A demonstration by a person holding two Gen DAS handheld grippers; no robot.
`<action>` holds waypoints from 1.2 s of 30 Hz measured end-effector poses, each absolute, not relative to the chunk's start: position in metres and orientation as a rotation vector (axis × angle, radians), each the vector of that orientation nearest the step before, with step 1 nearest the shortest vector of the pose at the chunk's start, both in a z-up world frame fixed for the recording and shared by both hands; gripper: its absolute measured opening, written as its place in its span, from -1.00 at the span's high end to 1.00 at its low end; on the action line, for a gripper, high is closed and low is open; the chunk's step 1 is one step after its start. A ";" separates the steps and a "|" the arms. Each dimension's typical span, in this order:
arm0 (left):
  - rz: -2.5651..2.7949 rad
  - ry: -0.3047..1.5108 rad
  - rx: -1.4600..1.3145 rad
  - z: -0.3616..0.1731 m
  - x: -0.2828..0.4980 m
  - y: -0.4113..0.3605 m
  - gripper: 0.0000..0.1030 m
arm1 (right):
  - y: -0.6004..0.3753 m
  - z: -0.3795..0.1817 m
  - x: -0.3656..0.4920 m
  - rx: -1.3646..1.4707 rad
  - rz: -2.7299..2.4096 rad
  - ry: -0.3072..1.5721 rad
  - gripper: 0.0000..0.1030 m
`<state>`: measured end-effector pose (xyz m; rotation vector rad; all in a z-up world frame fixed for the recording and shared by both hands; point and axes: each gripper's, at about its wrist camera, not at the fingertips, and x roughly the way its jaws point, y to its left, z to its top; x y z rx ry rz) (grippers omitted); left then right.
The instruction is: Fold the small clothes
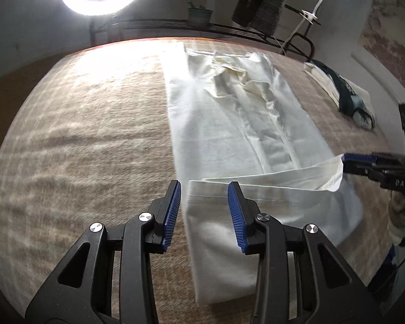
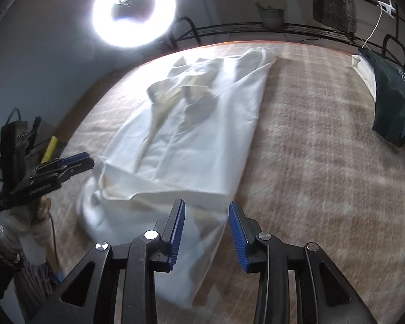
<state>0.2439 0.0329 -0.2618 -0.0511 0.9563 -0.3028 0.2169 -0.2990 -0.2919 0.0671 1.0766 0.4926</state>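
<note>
The left gripper [image 1: 204, 198] hangs with its blue-padded fingers [image 1: 172, 210] spread apart over the near hem of a white shirt [image 1: 237, 124], one finger either side of the hem's left corner and nothing pinched between them. The right gripper [image 2: 206, 220] is likewise spread wide, poised above the hem's opposite corner, its fingers [image 2: 236, 232] gripping nothing; in the left wrist view its side profile [image 1: 364, 164] sits just beside a raised fold of cloth, and whether it touches that fold cannot be told.

The shirt lies lengthwise on a beige patterned table cover [image 1: 81, 140], collar toward the far edge, sleeves folded in over the body, the near hem partly turned up and rumpled.

Well apart from it, at the right-hand edge of the cover, a dark green garment [image 2: 391, 97] rests on a folded white one [image 2: 364, 73].

Beyond the table, a ring light [image 2: 133, 10] glares over a black metal rack [image 1: 202, 27] holding a small potted plant [image 2: 271, 14]. A grey checked cloth [image 2: 334, 2] hangs at the rack's right end.
</note>
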 end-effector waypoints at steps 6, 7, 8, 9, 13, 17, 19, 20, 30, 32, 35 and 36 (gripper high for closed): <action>-0.306 0.976 0.022 -0.270 0.247 0.019 0.87 | -0.290 -0.297 0.224 0.010 0.494 1.075 0.43; -0.302 0.975 0.023 -0.269 0.247 0.019 0.93 | -0.288 -0.298 0.224 0.003 0.498 1.075 0.50; -0.293 0.966 0.019 -0.269 0.247 0.020 0.93 | -0.288 -0.298 0.223 -0.001 0.499 1.076 0.63; -0.279 0.956 0.014 -0.267 0.247 0.021 0.97 | -0.288 -0.298 0.223 -0.006 0.499 1.078 0.72; -0.223 0.953 -0.057 -0.267 0.254 0.034 0.97 | -0.288 -0.299 0.223 -0.044 0.462 1.063 0.99; -0.220 0.964 -0.058 -0.268 0.255 0.037 0.97 | -0.293 -0.300 0.225 -0.040 0.449 1.066 0.99; -0.224 0.967 -0.072 -0.265 0.255 0.040 0.96 | -0.294 -0.297 0.224 -0.046 0.449 1.061 0.98; -0.225 0.967 -0.076 -0.263 0.255 0.041 0.95 | -0.295 -0.296 0.223 -0.041 0.454 1.060 0.94; -0.308 0.908 -0.158 -0.216 0.271 0.051 0.92 | -0.323 -0.278 0.242 0.098 0.468 1.033 0.46; -0.320 0.894 -0.177 -0.207 0.282 0.051 0.91 | -0.328 -0.274 0.251 0.115 0.472 1.026 0.46; -0.335 0.884 -0.176 -0.196 0.308 0.046 0.61 | -0.332 -0.267 0.265 0.136 0.485 1.012 0.45; -0.341 0.879 -0.174 -0.193 0.316 0.042 0.49 | -0.334 -0.264 0.271 0.141 0.482 1.003 0.44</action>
